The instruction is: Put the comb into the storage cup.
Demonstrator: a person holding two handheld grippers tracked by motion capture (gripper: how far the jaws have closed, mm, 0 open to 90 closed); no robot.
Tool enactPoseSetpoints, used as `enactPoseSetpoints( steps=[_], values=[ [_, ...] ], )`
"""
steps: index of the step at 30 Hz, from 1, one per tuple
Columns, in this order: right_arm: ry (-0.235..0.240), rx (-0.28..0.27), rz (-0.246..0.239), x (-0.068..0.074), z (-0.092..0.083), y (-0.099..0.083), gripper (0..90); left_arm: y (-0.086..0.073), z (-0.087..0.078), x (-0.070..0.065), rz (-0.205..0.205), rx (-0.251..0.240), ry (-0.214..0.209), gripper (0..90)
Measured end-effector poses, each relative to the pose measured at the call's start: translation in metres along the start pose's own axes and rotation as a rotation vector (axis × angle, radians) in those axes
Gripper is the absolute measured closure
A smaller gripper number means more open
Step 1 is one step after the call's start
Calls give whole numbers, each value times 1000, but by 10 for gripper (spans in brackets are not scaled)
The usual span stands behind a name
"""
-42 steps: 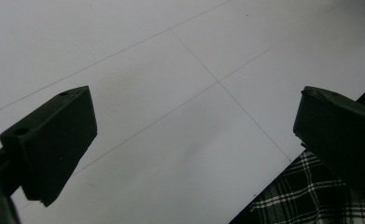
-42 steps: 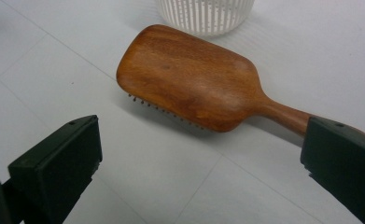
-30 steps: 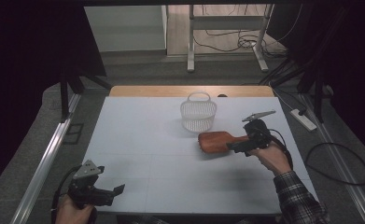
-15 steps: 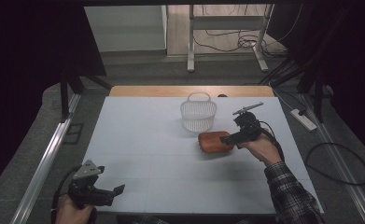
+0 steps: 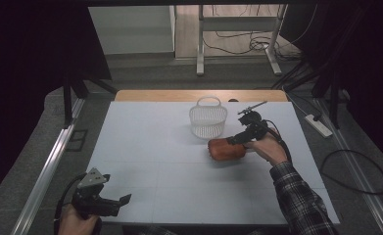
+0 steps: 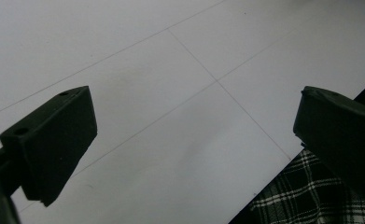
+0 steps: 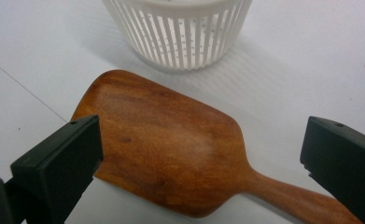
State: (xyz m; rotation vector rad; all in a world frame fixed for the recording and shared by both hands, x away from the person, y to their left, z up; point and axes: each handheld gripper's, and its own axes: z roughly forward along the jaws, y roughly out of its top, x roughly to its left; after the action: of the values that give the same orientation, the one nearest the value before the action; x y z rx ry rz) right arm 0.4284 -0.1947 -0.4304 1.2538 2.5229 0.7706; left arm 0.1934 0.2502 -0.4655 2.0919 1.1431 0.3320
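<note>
thing: wooden paddle [image 7: 164,144], brush-back or spatula, can't tell which; flat broad head w/ rounded corners, narrows to a round handle.
where: flat on the white table [image 5: 145,147], right of centre. In the right gripper view the head lies btwn the jaws, handle runs off to 4 o'clock. In the high view it's at 5 o'clock from the basket [image 5: 208,119], near but apart.
basket: white slotted plastic, upright, w/ a hoop handle; sits at 12 o'clock above the paddle head in the right gripper view.
right gripper [image 7: 203,158]: jaws spread wide, straddling the paddle, no contact seen; hovers just over the head-to-neck part.
left gripper [image 5: 123,200]: at 7 o'clock of the table, near edge; jaws spread, nothing btwn them but bare table and a bit of plaid sleeve [image 6: 311,196].
handling, my guess: solid wood, so stiff, won't flex or crush; light to medium wt. Polished face looks slick, pads may slide on it.
where to grip, my guess: across the neck or handle, narrow enough for the jaws; head looks too wide edge to edge. Held by the handle end, head will droop, so pinch close to the head.
risk: a shove toward 12 o'clock could knock the basket.
</note>
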Motion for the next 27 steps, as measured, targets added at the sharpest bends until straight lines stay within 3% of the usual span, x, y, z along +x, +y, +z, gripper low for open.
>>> enactPoseSetpoints(
  steps=[16,24,27],
  values=[
    [-33,42,1,-6,23,20,0,0,0,-1,7,5,2,4],
    [-41,78,-24,-5,34,28,0,0,1,-1,12,7,4,4],
    [-38,86,-27,-5,36,29,49,0,1,-1,13,7,3,4]
  ],
)
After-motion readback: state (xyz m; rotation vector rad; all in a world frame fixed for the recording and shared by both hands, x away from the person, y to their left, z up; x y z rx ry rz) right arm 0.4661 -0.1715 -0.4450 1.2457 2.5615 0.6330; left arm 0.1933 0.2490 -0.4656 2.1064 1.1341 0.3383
